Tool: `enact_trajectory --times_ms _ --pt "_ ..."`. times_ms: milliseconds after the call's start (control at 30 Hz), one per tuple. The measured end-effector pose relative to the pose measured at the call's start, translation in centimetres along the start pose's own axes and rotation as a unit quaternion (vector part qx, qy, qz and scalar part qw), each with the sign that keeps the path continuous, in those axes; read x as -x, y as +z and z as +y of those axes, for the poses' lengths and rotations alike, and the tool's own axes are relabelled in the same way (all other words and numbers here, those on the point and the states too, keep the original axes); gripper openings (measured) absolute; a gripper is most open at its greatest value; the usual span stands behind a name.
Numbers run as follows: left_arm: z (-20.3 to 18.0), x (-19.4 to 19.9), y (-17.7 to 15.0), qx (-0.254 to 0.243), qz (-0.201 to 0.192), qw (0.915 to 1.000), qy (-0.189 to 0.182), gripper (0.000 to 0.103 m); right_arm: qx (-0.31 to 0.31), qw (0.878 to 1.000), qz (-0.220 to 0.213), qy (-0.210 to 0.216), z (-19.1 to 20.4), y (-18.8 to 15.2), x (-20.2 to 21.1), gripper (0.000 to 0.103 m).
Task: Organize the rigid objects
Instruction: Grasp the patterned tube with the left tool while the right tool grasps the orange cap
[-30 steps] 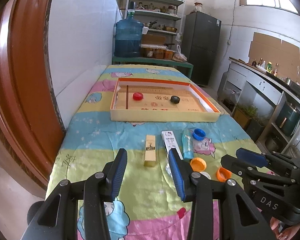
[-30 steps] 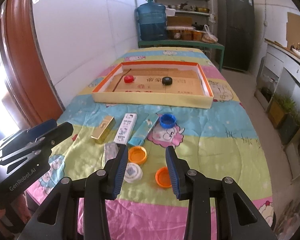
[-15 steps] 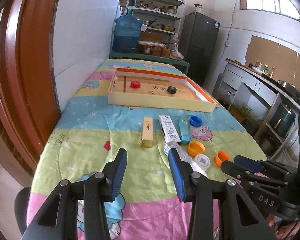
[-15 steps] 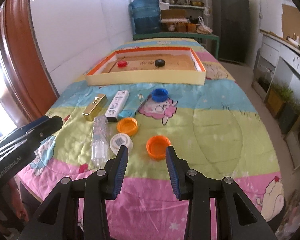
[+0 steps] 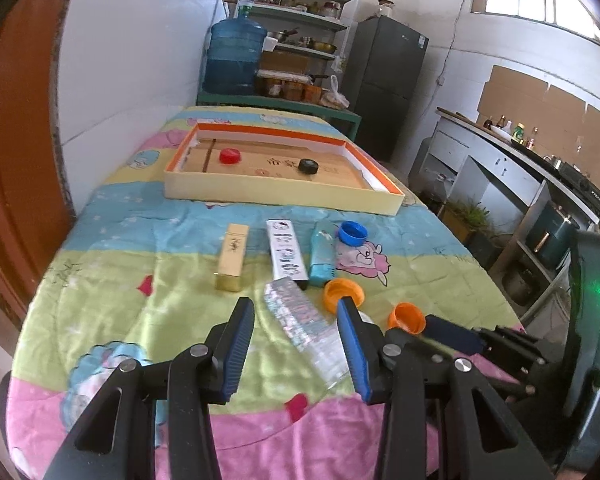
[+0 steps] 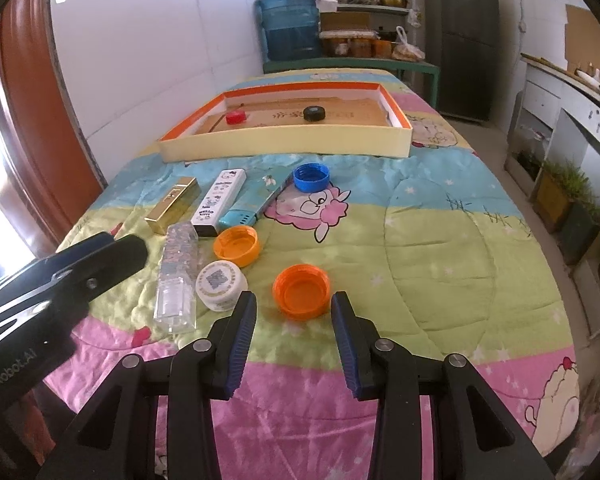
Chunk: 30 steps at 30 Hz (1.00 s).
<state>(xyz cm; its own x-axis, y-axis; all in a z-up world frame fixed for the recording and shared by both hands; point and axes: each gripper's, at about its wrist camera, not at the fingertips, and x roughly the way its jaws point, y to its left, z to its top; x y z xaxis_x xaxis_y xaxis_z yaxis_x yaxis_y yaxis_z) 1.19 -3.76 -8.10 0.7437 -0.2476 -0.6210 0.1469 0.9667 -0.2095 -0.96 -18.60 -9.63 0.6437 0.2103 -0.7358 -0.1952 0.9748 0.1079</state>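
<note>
Right gripper (image 6: 293,309) hangs spread and empty just short of the near orange cap (image 6: 301,290) — lined up, apparently, for a pinch. Left gripper (image 5: 296,322) is likewise spread and empty over the clear box (image 5: 306,322). Destination tray (image 6: 284,145) sits well beyond — two caps already inside.

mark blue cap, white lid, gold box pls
blue cap (image 6: 311,177): right wrist view, its open inside.
white lid (image 6: 221,285): right wrist view, its printed top.
gold box (image 5: 232,256): left wrist view, its top face.
</note>
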Motion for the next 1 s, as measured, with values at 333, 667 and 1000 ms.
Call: enact_trajectory --times_ms 333,667,1000 --pt "-1.7 -0.6 -1.7 -0.01 0.003 0.9999 0.006 0.042 0.038 0.999 -0.013 0.001 -0.1 -0.7 0.1 0.04" --pt "-1.8 -1.6 -2.1 -0.025 0.033 0.999 0.02 0.045 0.067 0.997 -0.03 0.001 -0.1 -1.9 0.7 0.04" --pt "1.0 -1.2 -2.0 -0.013 0.045 0.9975 0.052 0.045 0.044 0.998 -0.034 0.018 -0.7 -1.4 0.5 0.04"
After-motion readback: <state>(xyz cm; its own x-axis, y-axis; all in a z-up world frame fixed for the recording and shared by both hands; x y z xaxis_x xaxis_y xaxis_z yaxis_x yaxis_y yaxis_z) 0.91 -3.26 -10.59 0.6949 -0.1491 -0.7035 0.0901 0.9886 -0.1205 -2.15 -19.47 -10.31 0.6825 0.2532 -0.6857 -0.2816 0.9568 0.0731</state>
